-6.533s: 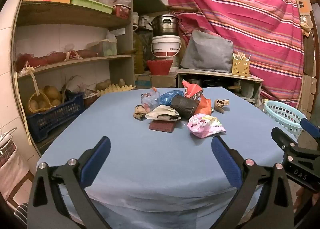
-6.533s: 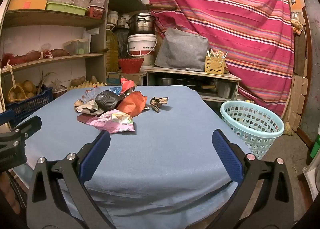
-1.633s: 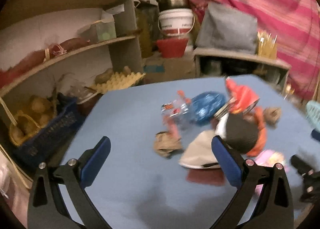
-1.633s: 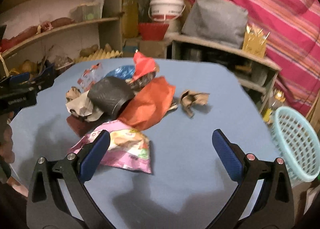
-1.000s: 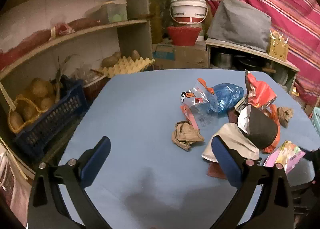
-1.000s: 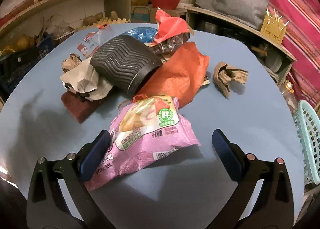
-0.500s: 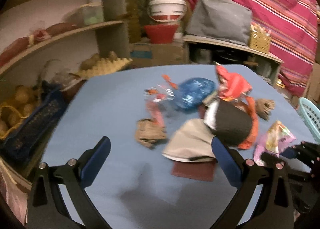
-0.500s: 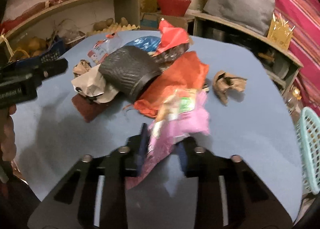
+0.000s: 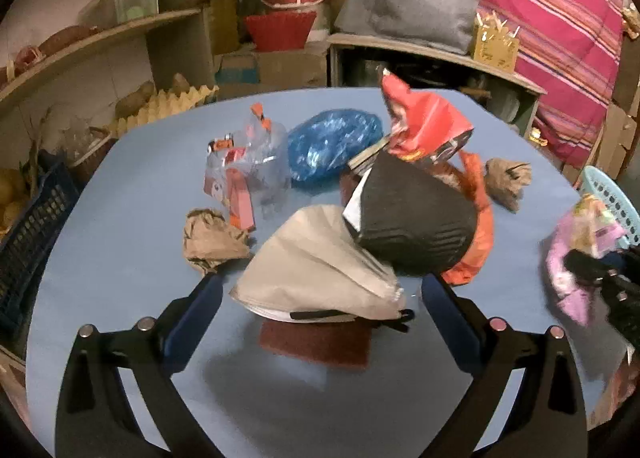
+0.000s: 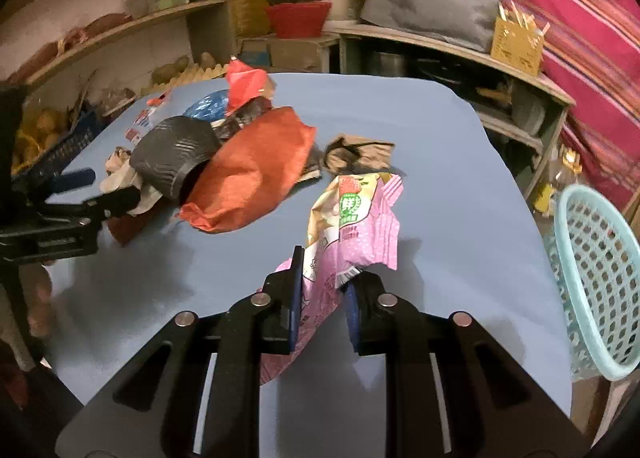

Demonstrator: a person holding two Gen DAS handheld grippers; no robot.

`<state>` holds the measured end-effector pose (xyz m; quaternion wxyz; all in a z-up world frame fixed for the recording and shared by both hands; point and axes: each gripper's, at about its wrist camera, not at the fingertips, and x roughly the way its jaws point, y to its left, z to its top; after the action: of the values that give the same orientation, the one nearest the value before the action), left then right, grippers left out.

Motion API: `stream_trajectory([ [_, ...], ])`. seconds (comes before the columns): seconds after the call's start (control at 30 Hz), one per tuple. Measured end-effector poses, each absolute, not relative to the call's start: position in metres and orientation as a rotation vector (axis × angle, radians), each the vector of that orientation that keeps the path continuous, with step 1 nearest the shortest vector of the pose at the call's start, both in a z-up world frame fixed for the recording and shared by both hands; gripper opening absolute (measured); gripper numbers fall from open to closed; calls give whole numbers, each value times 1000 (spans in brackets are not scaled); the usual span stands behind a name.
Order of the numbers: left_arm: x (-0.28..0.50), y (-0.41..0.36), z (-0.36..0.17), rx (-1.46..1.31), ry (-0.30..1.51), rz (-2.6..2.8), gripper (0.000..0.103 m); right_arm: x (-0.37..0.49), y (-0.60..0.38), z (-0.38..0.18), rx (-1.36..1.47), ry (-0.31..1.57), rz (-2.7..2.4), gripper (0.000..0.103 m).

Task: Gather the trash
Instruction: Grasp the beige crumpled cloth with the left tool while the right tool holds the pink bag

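Note:
My right gripper [image 10: 322, 272] is shut on a pink snack bag [image 10: 352, 218] and holds it above the blue table [image 10: 440, 162]; the bag also shows at the right in the left wrist view [image 9: 580, 246]. My left gripper [image 9: 320, 294] is open and straddles a beige cloth [image 9: 316, 270] lying over a dark red pad [image 9: 316, 342]. Behind it sit a black ribbed cup [image 9: 412, 218], an orange bag [image 10: 256, 170], a red wrapper [image 9: 424, 122], a blue bag [image 9: 332, 142], a clear wrapper [image 9: 248, 162] and crumpled brown paper [image 9: 212, 238].
A light blue laundry basket [image 10: 596, 278] stands off the table's right edge. More crumpled brown paper [image 10: 356, 154] lies behind the pink bag. Shelves [image 9: 100, 38] with a dark blue crate [image 9: 28, 226] are at the left. A striped curtain [image 9: 560, 18] hangs behind.
My right gripper closed on the pink snack bag and lifted it off the table toward the right. My left gripper moved in over the beige cloth, still open.

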<state>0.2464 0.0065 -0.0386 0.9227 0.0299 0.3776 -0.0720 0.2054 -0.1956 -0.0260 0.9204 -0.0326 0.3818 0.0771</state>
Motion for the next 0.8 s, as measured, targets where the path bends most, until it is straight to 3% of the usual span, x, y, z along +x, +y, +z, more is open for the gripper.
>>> stream_trajectory([
  [0.17, 250, 7, -43, 39, 797, -182, 69, 201, -203, -21, -58, 769, 151, 19],
  [0.3, 244, -2, -42, 59, 802, -216, 37, 197, -206, -14, -53, 747, 142, 19],
  [0.5, 237, 3, -38, 25, 812, -218, 27, 192, -218, -4, -31, 717, 129, 19],
  [0.8, 215, 11, -2, 25, 719, -142, 24, 175, -240, 20, 2, 647, 131, 19],
])
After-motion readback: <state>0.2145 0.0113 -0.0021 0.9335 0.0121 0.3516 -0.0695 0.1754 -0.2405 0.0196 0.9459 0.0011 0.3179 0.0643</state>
